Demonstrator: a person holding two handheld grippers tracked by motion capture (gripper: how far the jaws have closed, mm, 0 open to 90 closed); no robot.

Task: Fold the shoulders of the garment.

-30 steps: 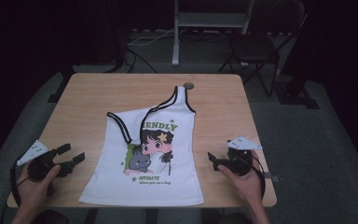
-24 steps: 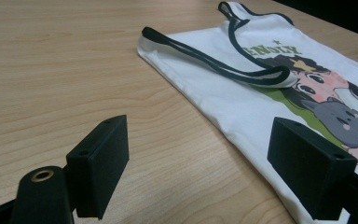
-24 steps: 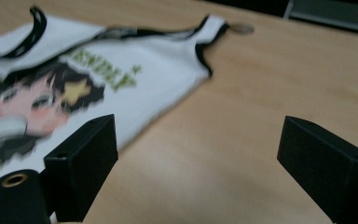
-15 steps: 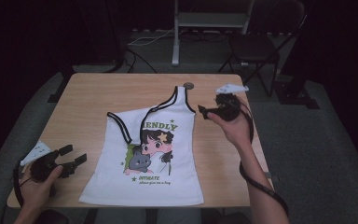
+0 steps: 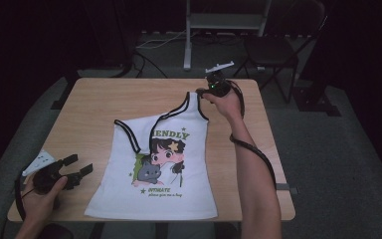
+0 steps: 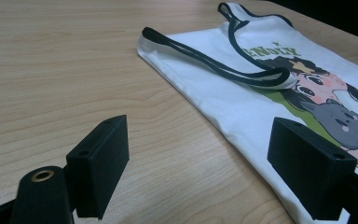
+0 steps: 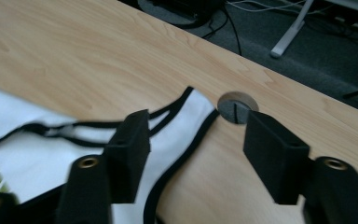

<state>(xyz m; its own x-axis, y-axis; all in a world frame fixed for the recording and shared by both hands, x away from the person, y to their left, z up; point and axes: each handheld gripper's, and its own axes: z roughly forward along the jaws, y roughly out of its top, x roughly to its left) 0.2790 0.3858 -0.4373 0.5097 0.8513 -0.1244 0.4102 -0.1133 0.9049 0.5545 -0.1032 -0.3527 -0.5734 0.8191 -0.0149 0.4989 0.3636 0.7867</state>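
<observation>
The right gripper [image 5: 202, 93] hovers at the top's [image 5: 154, 174] far strap [image 7: 186, 122], its jaws half spread and just been closing, with the strap tip below and between them but not yet pinched. The left gripper [image 5: 77, 167] rests spread wide on the table [image 5: 89, 104] near the top's left hem, gripping nothing. The top lies flat at mid-table, print up, one strap folded across the chest; judged from this, folding has barely begun.

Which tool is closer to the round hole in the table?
Right. The right tool hangs over the shirt strap beside the hole; the left tool sits at the opposite near corner.
</observation>
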